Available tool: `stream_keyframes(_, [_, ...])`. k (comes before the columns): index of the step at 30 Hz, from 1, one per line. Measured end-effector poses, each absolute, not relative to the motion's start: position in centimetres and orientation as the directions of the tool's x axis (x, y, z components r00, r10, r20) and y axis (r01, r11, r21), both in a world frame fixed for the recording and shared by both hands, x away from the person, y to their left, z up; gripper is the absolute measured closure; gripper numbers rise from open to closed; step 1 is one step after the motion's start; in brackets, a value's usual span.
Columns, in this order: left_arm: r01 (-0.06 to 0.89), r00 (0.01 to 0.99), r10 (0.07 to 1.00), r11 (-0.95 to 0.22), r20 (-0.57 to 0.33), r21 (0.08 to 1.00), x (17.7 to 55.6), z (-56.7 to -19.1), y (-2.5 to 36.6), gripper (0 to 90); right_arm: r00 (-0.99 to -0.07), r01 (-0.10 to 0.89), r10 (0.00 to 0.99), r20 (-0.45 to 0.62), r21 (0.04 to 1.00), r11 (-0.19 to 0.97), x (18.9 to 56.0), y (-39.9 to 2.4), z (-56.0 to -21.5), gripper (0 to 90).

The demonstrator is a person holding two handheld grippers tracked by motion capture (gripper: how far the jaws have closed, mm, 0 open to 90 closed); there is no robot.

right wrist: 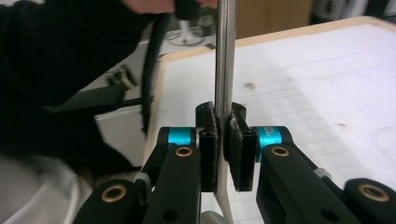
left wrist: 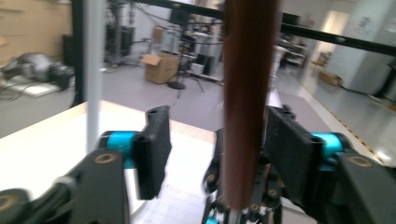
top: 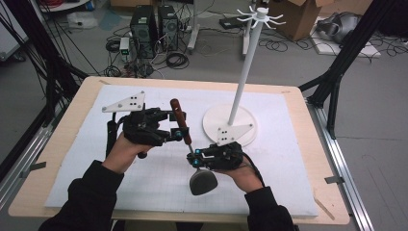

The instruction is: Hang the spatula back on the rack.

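Right gripper view looks along the right gripper [right wrist: 223, 140], whose two black jaws are pressed flat against the thin metal shaft [right wrist: 224, 60] of a kitchen utensil [top: 188, 144]; the shaft runs straight up from between the pads and down past them toward the bottom edge, with no gap on either side. Beyond the jaws lies the white mat [right wrist: 317, 79] on the wooden table [right wrist: 299, 28], and to the left of the jaws a dark sleeve [right wrist: 60, 70] and a trailing cable fill the frame. Left gripper view shows the left gripper [left wrist: 215, 154] with its jaws standing apart; the utensil's brown wooden handle [left wrist: 247, 93] rises upright between them, close against the right-hand jaw and well clear of the left-hand one, so the pads do not clamp it. High view shows the utensil tilted between the two hands: the handle up by the left gripper's jaws, the shaft passing through the right gripper's closed jaws, and the grey head [top: 203, 182] hanging below those jaws above the mat. A white hook stand [top: 240, 86] rises beyond the right gripper.
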State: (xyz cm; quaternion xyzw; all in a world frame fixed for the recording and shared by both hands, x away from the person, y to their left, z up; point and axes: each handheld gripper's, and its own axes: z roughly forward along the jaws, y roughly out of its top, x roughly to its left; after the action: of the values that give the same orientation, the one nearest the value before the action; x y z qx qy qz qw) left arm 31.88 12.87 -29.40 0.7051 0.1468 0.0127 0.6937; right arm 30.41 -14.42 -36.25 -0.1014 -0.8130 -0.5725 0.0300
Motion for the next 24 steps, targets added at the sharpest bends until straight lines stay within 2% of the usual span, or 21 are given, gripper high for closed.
stream_keyframes(3, [0.179, 0.94, 0.29, 0.03, -0.18, 0.983, 31.6, -30.2, 13.8, 31.9, -0.967, 0.211, 0.205, 0.153, 0.93, 0.301, 30.4, -15.0, -36.1, 84.1])
stream_keyframes(6, [0.175, 0.926, 0.334, 0.034, -0.176, 0.984, 31.4, -31.1, 14.9, 29.7, -0.947, 0.214, 0.294, 0.128, 0.936, 0.281, 30.5, -15.8, -35.8, 84.1])
stream_keyframes(12, [0.219, 0.876, 0.436, 0.021, -0.206, 0.975, 31.1, -34.0, 17.0, 21.1, -0.892, 0.214, 0.439, 0.112, 0.958, 0.192, 30.8, -17.9, -34.7, 84.1])
stream_keyframes(13, [0.229, 0.863, 0.461, 0.01, -0.207, 0.973, 31.0, -34.5, 17.4, 20.6, -0.867, 0.211, 0.488, 0.103, 0.962, 0.172, 31.0, -18.5, -34.1, 84.1])
stream_keyframes(24, [0.259, 0.84, 0.49, 0.013, -0.232, 0.966, 30.4, -37.2, 19.4, 20.9, -0.779, 0.185, 0.623, 0.076, 0.976, 0.112, 32.7, -20.5, -30.8, 84.1])
